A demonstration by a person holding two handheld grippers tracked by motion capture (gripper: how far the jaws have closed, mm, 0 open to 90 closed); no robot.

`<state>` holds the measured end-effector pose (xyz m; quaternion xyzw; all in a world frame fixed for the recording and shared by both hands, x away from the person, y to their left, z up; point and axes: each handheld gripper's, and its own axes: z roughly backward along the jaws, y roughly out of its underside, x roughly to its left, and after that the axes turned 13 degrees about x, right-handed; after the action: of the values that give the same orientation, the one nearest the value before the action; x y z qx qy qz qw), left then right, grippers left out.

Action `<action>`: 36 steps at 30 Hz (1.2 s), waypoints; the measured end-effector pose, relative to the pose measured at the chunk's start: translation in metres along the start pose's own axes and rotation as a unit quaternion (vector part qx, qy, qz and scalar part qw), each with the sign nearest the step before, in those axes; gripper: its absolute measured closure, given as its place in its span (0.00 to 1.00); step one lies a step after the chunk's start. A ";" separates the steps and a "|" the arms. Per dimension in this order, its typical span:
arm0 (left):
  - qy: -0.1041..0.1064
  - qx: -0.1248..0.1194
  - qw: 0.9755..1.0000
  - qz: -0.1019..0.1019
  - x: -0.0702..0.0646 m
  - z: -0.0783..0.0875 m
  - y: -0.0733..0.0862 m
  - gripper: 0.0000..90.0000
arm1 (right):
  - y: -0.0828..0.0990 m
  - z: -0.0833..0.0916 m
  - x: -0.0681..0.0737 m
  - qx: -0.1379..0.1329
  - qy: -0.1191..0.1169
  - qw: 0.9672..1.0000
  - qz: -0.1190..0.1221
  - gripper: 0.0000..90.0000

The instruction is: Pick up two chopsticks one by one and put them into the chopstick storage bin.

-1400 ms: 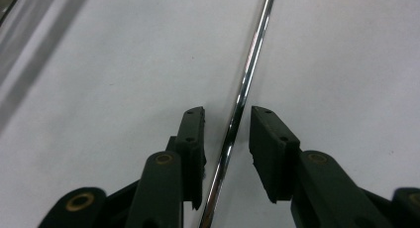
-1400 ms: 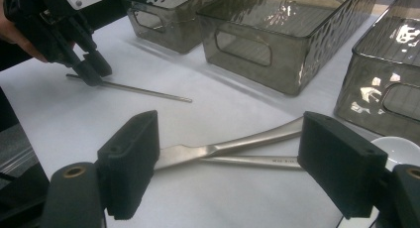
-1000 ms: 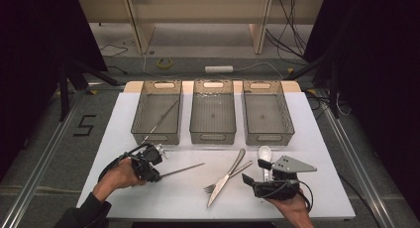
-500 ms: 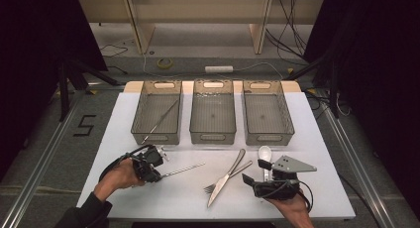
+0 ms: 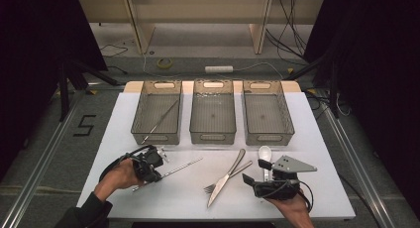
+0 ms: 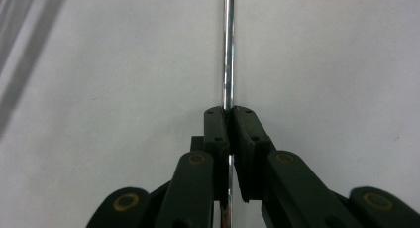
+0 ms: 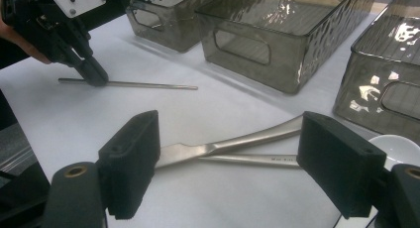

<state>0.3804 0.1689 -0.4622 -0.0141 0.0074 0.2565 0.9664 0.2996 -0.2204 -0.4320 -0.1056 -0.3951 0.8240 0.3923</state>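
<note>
chopstick (image 6: 228, 49) | clamped in left gripper (image 6: 228, 114), near end hidden | right gripper (image 7: 228, 163) wide, empty

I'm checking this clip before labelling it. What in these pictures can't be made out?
- Metal rod: left gripper view; both ends are cut off by the picture's edges, and the left gripper's fingers cover its middle.
- Fork: high view; the knife lies across it, its tines too small to count.
- Spoon: high view; the right gripper hides its handle.
- Thin utensil in the left bin: high view; too small to identify.
</note>
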 end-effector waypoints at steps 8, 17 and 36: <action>-0.002 -0.019 1.000 0.001 -0.002 0.006 0.000 0.94 | 0.000 0.000 -0.001 0.000 0.001 1.000 0.000 0.28; -0.010 -0.062 0.998 -0.011 -0.013 0.027 -0.004 0.94 | 0.000 0.001 0.000 -0.002 0.002 1.000 -0.002 0.28; -0.027 -0.223 0.970 0.088 0.013 0.068 0.006 0.94 | 0.000 0.000 -0.001 -0.001 0.004 1.000 -0.003 0.28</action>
<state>0.3889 0.1826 -0.3947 -0.2221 -0.0746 0.3361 0.9122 0.3000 -0.2216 -0.4323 -0.1080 -0.3946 0.8218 0.3965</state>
